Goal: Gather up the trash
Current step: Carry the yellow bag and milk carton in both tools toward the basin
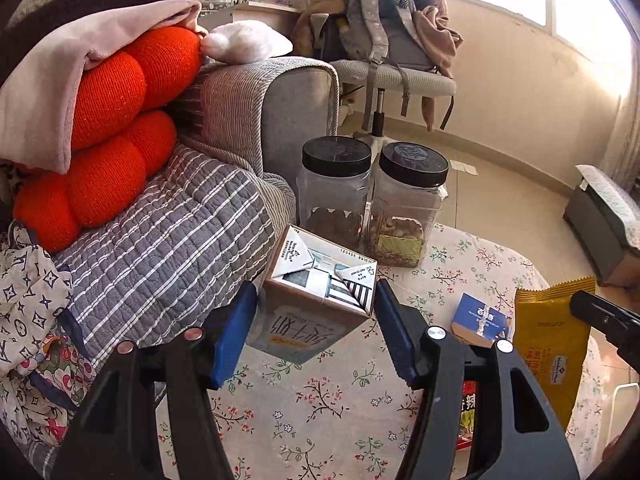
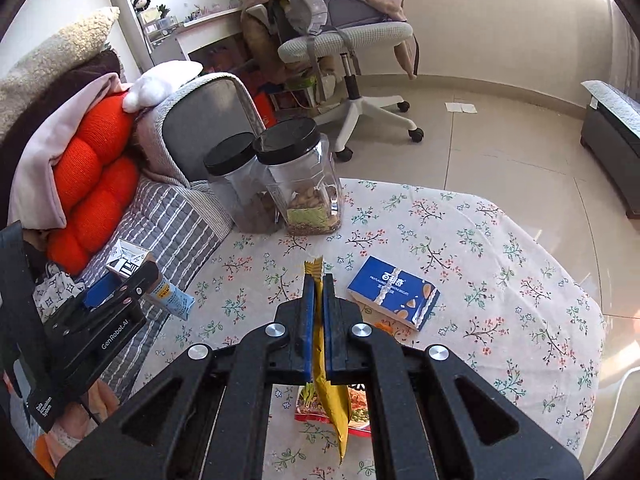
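Observation:
My left gripper (image 1: 315,289) is shut on a small drink carton (image 1: 320,276), its blue pads pressing both sides; the carton hangs above the edge of the floral table (image 1: 304,412). In the right wrist view that gripper (image 2: 128,280) and carton (image 2: 168,296) are at the left, over the sofa's edge. My right gripper (image 2: 318,280) is shut on a yellow snack wrapper (image 2: 332,400), which dangles below the pads. The wrapper (image 1: 548,340) also shows at the right of the left wrist view. A blue biscuit box (image 2: 394,294) and a red noodle packet (image 2: 360,404) lie on the table.
Two clear jars with black lids (image 2: 304,184) stand at the table's far edge. A striped sofa (image 1: 168,248) with an orange cushion (image 1: 104,152) lies to the left. An office chair (image 2: 348,40) with a backpack stands behind, and a grey bench (image 2: 612,140) at the right.

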A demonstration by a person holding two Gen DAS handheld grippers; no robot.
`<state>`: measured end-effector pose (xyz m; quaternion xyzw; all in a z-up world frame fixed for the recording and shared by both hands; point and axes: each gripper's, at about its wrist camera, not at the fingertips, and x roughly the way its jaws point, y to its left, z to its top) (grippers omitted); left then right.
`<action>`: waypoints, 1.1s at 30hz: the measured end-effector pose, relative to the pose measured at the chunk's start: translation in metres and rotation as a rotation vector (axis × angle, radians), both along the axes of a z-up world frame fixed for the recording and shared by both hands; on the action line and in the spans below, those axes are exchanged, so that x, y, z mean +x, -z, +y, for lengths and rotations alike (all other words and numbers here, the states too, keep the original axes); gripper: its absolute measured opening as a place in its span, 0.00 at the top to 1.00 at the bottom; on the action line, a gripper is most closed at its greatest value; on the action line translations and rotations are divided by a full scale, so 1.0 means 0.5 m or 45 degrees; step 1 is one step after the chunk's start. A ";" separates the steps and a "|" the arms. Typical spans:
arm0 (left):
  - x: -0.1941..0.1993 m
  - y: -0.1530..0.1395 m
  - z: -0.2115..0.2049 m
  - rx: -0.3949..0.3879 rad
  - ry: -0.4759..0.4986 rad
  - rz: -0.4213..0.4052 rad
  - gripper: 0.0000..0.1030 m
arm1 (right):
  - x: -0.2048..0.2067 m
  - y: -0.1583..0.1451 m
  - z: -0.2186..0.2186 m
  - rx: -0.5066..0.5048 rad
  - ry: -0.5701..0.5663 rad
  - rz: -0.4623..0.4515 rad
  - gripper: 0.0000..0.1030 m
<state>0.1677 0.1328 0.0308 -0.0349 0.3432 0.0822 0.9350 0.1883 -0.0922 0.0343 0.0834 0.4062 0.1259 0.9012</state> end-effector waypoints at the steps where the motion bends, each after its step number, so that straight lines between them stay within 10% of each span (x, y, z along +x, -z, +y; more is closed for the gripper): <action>1: -0.005 -0.002 -0.009 0.003 0.009 -0.011 0.42 | -0.007 0.000 -0.007 -0.003 0.011 -0.010 0.97; 33: -0.136 0.008 -0.462 0.116 0.498 -0.089 0.42 | -0.253 -0.020 -0.458 -0.041 0.511 -0.153 0.97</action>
